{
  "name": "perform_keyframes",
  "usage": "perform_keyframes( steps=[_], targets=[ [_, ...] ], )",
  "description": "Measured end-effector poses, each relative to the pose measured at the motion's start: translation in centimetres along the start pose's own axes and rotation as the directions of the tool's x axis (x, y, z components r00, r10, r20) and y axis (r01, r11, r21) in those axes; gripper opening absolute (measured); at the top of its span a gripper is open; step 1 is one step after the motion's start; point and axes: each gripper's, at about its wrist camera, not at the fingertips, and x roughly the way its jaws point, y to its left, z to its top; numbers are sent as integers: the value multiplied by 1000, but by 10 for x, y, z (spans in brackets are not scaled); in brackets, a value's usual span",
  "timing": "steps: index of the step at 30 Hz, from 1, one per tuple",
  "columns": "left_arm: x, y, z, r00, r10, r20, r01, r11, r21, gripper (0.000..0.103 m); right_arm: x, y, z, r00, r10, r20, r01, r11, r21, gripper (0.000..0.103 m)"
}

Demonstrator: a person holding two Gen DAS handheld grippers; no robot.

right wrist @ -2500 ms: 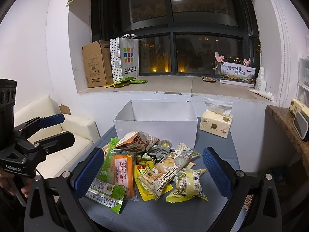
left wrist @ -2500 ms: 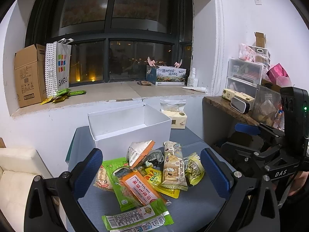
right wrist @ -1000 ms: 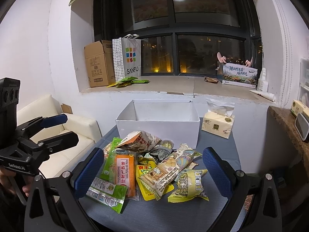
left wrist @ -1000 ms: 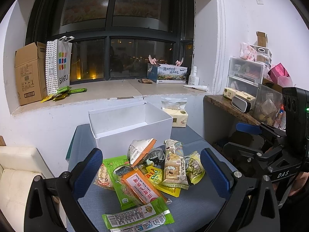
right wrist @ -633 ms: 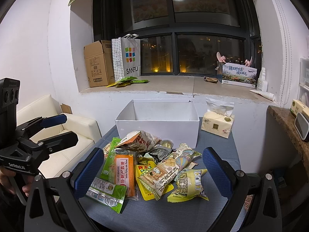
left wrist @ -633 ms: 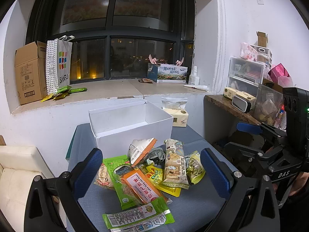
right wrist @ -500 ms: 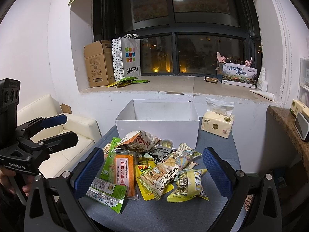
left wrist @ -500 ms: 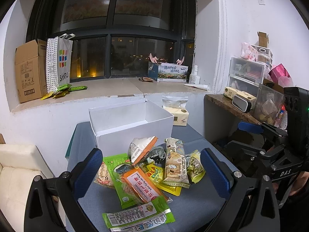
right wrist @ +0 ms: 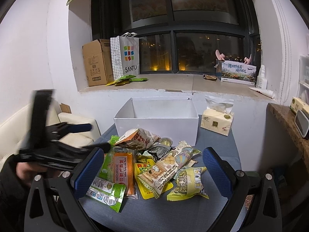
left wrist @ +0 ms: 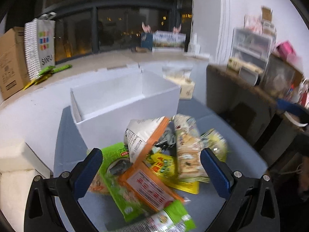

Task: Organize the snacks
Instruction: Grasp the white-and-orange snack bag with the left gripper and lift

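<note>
A pile of snack packets lies on the blue-grey table (right wrist: 164, 212) in front of an empty white box (right wrist: 156, 124). In it are an orange packet (right wrist: 123, 168), a white and orange bag (right wrist: 139, 139), a long biscuit packet (right wrist: 170, 168) and a yellow-green packet (right wrist: 188, 181). My left gripper (left wrist: 151, 171) is open low over the pile's left part; the orange packet (left wrist: 148, 185) and the white and orange bag (left wrist: 143, 135) lie between its fingers. It shows blurred in the right wrist view (right wrist: 87, 136). My right gripper (right wrist: 152, 172) is open and empty, back from the pile.
A tissue pack (right wrist: 217, 122) stands right of the box. The windowsill holds a cardboard box (right wrist: 96, 63), a SANFU paper bag (right wrist: 126, 55) and a printed tissue box (right wrist: 238, 71). A cream sofa (right wrist: 73, 131) is left. A shelf with containers (left wrist: 251, 44) is right.
My left gripper has moved fast forward and down toward the snack pile; its view is blurred. The right gripper has stayed still. Both stay open.
</note>
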Motion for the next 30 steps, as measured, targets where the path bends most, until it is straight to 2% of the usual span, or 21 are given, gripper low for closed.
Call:
perform_keyframes(
  steps=[6, 8, 9, 10, 11, 13, 17, 21, 26, 30],
  targets=[
    [65, 2, 17, 994, 44, -95, -39, 998, 52, 103, 1, -8, -3, 1000, -14, -6, 14, 1000, 23, 103],
    [84, 3, 22, 988, 83, -131, -75, 995, 63, 98, 1, -12, -5, 1000, -19, -7, 19, 999, 31, 103],
    [90, 4, 23, 986, 84, -145, -76, 995, 60, 86, 1, -14, -5, 1000, -21, -9, 22, 999, 37, 103],
    [97, 5, 25, 985, 64, -162, -56, 997, 57, 62, 1, -15, -6, 1000, -23, -10, 23, 999, 42, 103],
    [102, 6, 25, 982, 58, -179, -50, 997, 51, 53, 1, -17, -7, 1000, -25, -11, 25, 999, 47, 103],
    [105, 8, 25, 978, 87, -188, -79, 996, 50, 46, 2, -20, -8, 999, -29, -16, 30, 998, 53, 103],
    [80, 15, 23, 992, 59, -108, -59, 998, 10, 41, 3, -27, -12, 999, -34, -27, 36, 997, 73, 103],
    [34, 27, 17, 997, 82, 13, -81, 996, -46, 40, 10, -38, -15, 998, 8, -56, -1, 991, 132, 103],
    [-38, 39, 1, 980, 77, 183, -51, 989, -140, 40, 33, -54, -22, 989, 97, -108, -72, 975, 212, 103],
    [-79, 41, -17, 963, 65, 262, -22, 986, -163, 40, 73, -65, -17, 977, 95, -189, -47, 969, 243, 103]
  ],
)
